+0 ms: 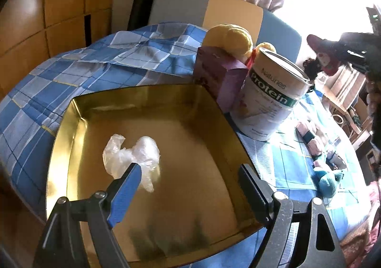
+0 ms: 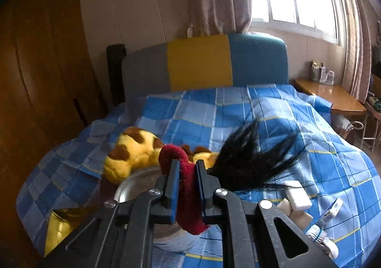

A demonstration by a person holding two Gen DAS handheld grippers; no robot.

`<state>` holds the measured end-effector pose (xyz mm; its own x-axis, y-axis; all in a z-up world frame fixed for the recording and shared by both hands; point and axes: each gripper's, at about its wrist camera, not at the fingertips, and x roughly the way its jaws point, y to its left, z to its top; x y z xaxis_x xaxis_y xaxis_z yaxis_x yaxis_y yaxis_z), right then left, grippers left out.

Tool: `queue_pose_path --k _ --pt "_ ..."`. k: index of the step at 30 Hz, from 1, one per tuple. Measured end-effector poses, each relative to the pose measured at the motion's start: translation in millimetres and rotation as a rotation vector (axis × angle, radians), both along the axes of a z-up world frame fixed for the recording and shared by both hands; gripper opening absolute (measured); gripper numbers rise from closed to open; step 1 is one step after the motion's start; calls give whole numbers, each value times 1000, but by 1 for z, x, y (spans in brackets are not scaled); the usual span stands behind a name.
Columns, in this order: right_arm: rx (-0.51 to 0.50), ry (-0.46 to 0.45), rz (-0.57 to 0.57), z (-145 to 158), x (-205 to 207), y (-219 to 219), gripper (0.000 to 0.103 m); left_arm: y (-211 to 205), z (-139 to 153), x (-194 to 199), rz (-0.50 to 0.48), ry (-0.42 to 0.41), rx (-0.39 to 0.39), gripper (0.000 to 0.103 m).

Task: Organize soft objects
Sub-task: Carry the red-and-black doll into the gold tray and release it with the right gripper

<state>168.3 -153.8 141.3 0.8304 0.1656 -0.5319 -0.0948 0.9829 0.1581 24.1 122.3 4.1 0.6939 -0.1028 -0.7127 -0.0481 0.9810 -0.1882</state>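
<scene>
The right gripper (image 2: 187,173) clamps the dark red cloth of a doll (image 2: 188,198) with long black hair, held above the blue checked bedspread (image 2: 273,125). The left gripper (image 1: 190,171) hangs open over the gold tin tray (image 1: 202,148), where a crumpled plastic bag (image 1: 133,152) lies.

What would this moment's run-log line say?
right hand-held gripper: shut on dark red plush doll | left hand-held gripper: open over gold tray

Both the left gripper (image 1: 189,172) and right gripper (image 2: 187,167) have black angular linkages, silver screws and blue-padded fingers (image 1: 127,194).
</scene>
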Motion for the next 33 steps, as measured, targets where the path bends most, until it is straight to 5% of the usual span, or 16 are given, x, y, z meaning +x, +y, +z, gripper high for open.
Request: queue_pose_path --k 12,22,26,31,33 --pt "69 -51 302 30 -24 91 11 17 -1 -16 33 -2 24 84" --pt "69 119 482 -38 -35 177 11 43 -10 -29 98 17 0 84" --pt "-5 215 497 -75 -34 205 13 50 -15 -30 115 30 -12 84" --pt "-17 309 504 -110 -35 208 19 53 -15 -32 124 24 -5 84" --pt "-4 324 506 -116 -38 203 30 53 -15 -32 129 23 1 84"
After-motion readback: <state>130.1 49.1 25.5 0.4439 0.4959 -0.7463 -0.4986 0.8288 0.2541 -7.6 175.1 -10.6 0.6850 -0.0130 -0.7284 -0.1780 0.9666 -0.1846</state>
